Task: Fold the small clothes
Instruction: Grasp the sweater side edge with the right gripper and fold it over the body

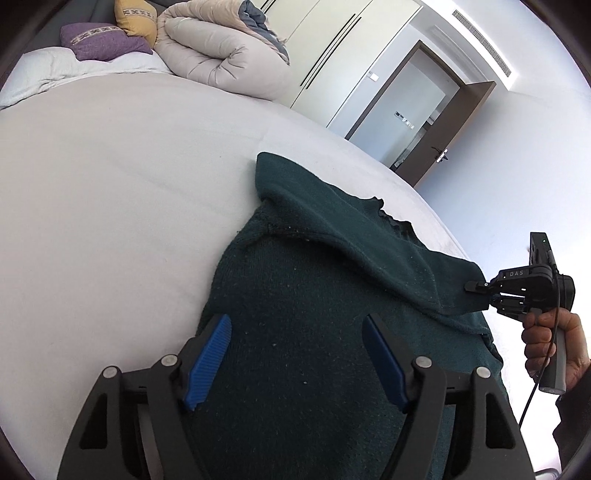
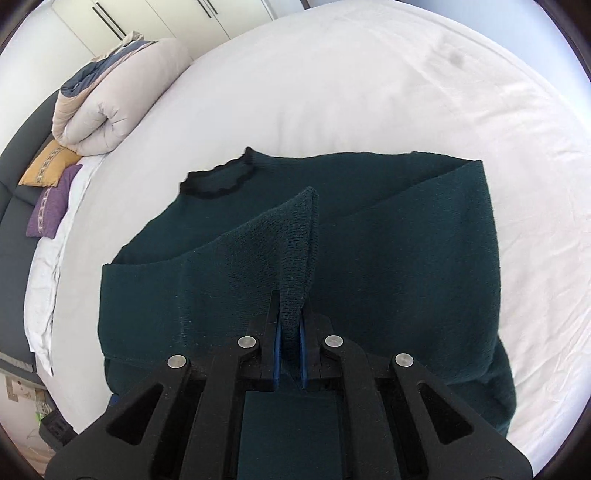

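Observation:
A dark green knitted sweater (image 1: pixel 303 295) lies on the white bed (image 1: pixel 110 184), neck hole away from me in the right wrist view (image 2: pixel 388 258). My left gripper (image 1: pixel 295 358) is open and empty, its blue pads spread just above the sweater body. My right gripper (image 2: pixel 290 332) is shut on a sleeve cuff (image 2: pixel 295 266) and holds it lifted over the sweater's body. In the left wrist view the right gripper (image 1: pixel 476 291) pinches the sleeve end at the right.
A rolled beige duvet (image 1: pixel 221 51) and purple (image 1: pixel 103 40) and yellow (image 1: pixel 136 16) cushions lie at the bed's head. White wardrobes (image 1: pixel 332 44) and an open brown door (image 1: pixel 424 110) stand beyond the bed. The bed edge runs close to the sweater's right side.

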`<state>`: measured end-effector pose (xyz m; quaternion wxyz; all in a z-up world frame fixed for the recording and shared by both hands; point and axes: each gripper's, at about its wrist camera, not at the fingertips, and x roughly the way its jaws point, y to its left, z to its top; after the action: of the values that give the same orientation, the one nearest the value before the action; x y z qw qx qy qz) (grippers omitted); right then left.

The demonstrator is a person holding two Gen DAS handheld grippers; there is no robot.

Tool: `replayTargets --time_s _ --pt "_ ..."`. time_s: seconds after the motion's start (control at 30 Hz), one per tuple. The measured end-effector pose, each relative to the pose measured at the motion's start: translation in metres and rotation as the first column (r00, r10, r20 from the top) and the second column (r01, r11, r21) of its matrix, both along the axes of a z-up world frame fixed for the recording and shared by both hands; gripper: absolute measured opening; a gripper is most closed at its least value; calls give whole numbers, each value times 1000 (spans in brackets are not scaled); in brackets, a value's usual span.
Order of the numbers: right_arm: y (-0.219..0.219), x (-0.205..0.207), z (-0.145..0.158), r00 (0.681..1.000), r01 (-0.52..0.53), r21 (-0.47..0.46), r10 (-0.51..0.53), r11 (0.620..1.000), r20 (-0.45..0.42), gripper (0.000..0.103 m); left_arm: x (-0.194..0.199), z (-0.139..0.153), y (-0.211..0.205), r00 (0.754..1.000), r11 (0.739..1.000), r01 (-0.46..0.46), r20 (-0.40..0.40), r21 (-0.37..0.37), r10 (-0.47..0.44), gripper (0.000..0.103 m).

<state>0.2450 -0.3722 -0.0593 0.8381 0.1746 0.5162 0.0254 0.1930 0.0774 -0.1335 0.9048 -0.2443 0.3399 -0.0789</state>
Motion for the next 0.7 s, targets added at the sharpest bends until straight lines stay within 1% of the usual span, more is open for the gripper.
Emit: replayTargets --time_s 0.1,0.23,0.37,0.47,0.57,0.7 --pt "-16 4 -8 1000 27 -28 -27 999 -3 6 0 0 0 1000 1000 0 0 1 0 76" --pt "-29 9 -19 998 64 -11 -65 998 -8 6 1 -1 1 1000 1000 1 0 -2 -1 76" --pt "-28 11 -33 999 46 -32 -46 998 -10 7 1 0 1 1000 1000 1 0 -2 -1 76" --pt "-18 12 -38 998 58 0 -58 998 -12 7 1 0 0 1000 1000 1 -1 3 -1 76" --pt "-20 8 -36 998 70 51 -69 996 -11 7 1 0 -1 1000 1000 1 -2 3 -1 76" --pt "-19 3 -31 998 67 61 -67 996 0 7 1 0 -1 1000 1000 1 -3 6 -1 76"
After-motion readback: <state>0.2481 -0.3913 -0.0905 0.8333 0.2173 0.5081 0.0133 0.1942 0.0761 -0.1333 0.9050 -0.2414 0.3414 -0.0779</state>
